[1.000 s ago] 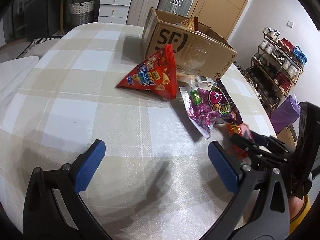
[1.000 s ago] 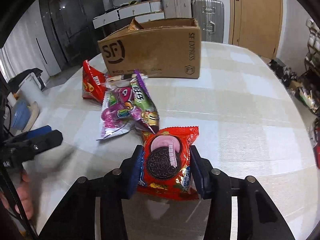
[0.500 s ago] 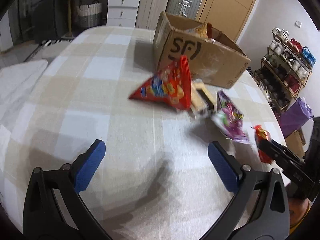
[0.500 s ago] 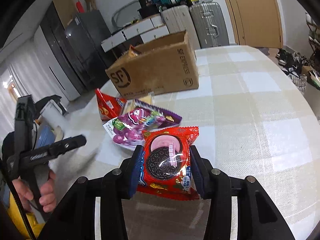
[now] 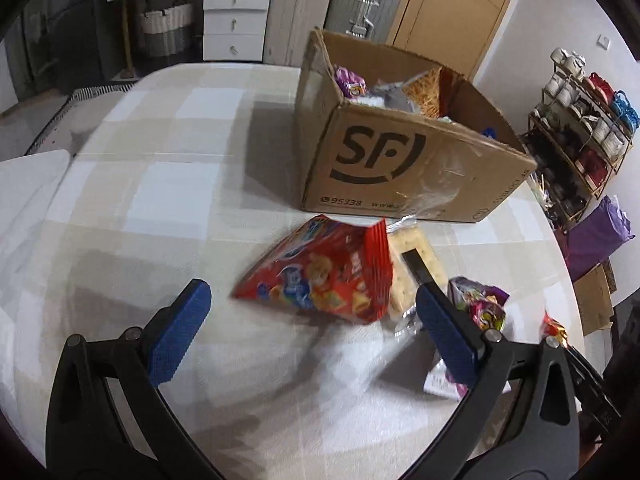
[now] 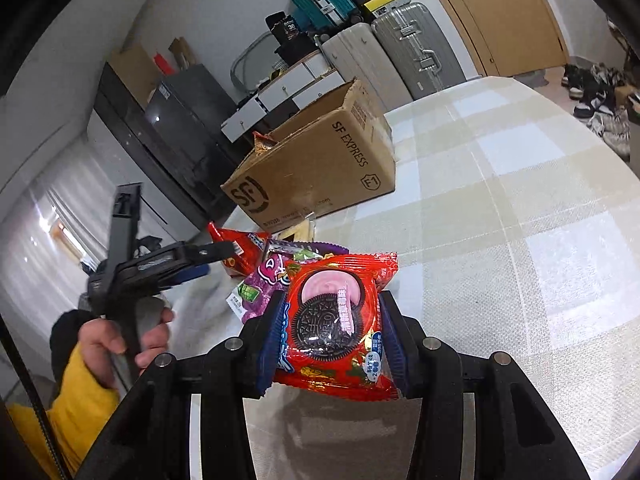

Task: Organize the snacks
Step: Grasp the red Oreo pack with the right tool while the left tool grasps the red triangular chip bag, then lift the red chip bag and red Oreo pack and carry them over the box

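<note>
My right gripper (image 6: 332,336) is shut on a red cookie packet (image 6: 338,320), held above the checked tablecloth. The cardboard box (image 6: 320,172) with several snacks inside stands behind it; in the left wrist view the cardboard box (image 5: 404,164) shows its open top. My left gripper (image 5: 312,328) is open and empty, just in front of a red triangular snack bag (image 5: 320,276). A pale cracker pack (image 5: 412,264) lies beside that bag, and a purple candy bag (image 5: 484,304) sits behind the right finger. The left gripper (image 6: 208,258) also shows in the right wrist view, held by a hand in a yellow sleeve.
Suitcases (image 6: 400,48), white drawers (image 5: 234,20) and a door (image 5: 452,8) stand beyond the table. A shoe rack (image 5: 584,128) and a purple bag (image 5: 596,236) are off the table's right side. Bare tablecloth (image 6: 520,264) stretches to the right of the packet.
The left gripper has moved toward the box and the red triangular bag, which now sits between its fingers' line. The right gripper has rolled and lifted the cookie packet off the table.
</note>
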The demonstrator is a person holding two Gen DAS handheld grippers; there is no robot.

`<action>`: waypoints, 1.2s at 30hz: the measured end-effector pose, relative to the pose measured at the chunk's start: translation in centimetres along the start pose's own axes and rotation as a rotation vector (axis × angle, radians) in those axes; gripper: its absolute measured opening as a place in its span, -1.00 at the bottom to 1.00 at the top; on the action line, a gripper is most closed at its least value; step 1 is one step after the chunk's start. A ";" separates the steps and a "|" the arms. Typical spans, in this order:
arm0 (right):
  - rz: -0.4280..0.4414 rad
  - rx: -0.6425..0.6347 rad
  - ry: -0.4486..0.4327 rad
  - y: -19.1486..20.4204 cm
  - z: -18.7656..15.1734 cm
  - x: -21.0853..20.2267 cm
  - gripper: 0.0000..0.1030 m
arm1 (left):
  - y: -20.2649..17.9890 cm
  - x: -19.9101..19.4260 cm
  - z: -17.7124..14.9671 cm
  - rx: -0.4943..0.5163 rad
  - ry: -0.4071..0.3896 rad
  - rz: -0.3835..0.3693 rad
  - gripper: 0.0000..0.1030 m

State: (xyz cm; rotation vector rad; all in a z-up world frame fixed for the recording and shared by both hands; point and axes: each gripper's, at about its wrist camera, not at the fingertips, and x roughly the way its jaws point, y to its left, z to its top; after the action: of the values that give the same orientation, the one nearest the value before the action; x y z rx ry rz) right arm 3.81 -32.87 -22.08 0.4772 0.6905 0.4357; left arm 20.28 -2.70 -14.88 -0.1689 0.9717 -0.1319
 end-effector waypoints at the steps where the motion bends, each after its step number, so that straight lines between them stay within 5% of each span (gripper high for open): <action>1: 0.006 0.006 0.002 -0.1 0.0 0.1 -0.12 | 0.0 0.5 0.2 -0.003 0.003 0.010 0.98; 3: 0.010 0.015 0.003 -0.2 0.0 0.1 -0.12 | 0.2 1.2 0.3 -0.025 -0.001 0.051 0.94; 5: 0.019 0.022 0.007 -0.4 0.0 0.1 -0.12 | 0.2 1.9 0.3 -0.032 0.009 0.013 0.90; 15: 0.032 0.029 0.010 -0.5 -0.1 0.1 -0.12 | 0.1 2.0 0.0 0.041 0.000 0.013 0.05; 26: 0.033 0.035 0.001 -0.6 -0.2 0.2 -0.12 | 0.9 0.1 -1.5 0.027 -0.003 0.035 -0.01; 36: 0.018 0.007 -0.027 0.2 -0.2 -0.6 -0.12 | -1.4 -6.6 -3.8 0.061 -0.081 0.010 -0.01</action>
State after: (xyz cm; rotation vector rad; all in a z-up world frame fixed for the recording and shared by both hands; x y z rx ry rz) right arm 3.22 -32.95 -21.75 0.4952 0.6626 0.4438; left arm 13.39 -3.16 -11.43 -0.1121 0.8867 -0.1444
